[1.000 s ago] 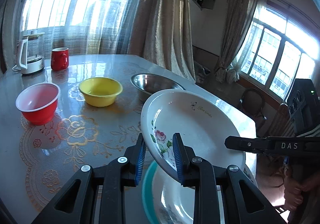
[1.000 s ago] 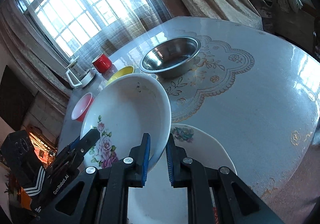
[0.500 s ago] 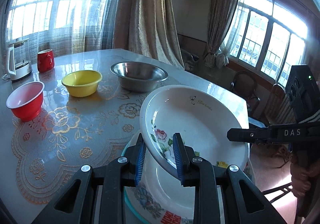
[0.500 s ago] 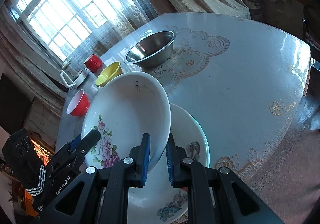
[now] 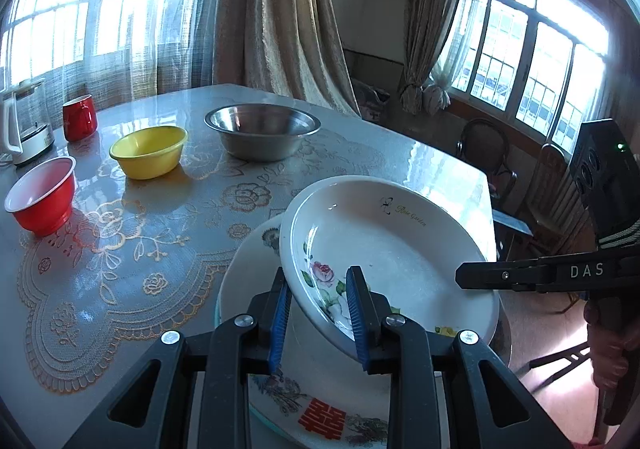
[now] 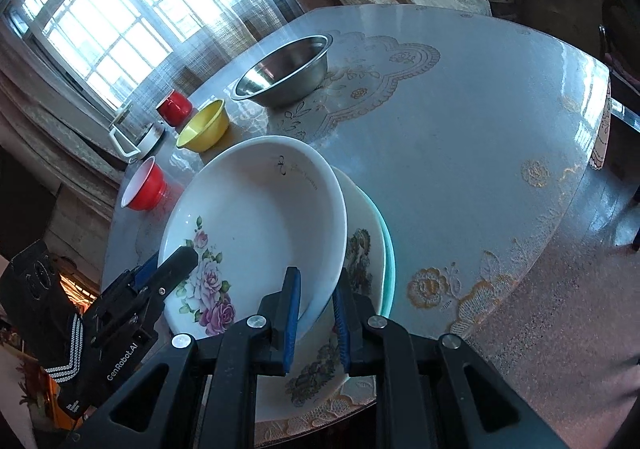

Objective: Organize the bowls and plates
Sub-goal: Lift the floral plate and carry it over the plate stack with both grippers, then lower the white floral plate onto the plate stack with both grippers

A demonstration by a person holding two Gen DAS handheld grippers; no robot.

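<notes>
White rose plate (image 5: 384, 245) (tilted) gripped by both tools over teal-rimmed plate (image 6: 376, 249).

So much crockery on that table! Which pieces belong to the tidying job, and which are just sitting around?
Part of the job:
- rose plate, gripped by the left gripper and right gripper
- teal-rimmed plate beneath it
- steel bowl
- yellow bowl
- red bowl

Just lying about:
- red mug
- kettle
</notes>
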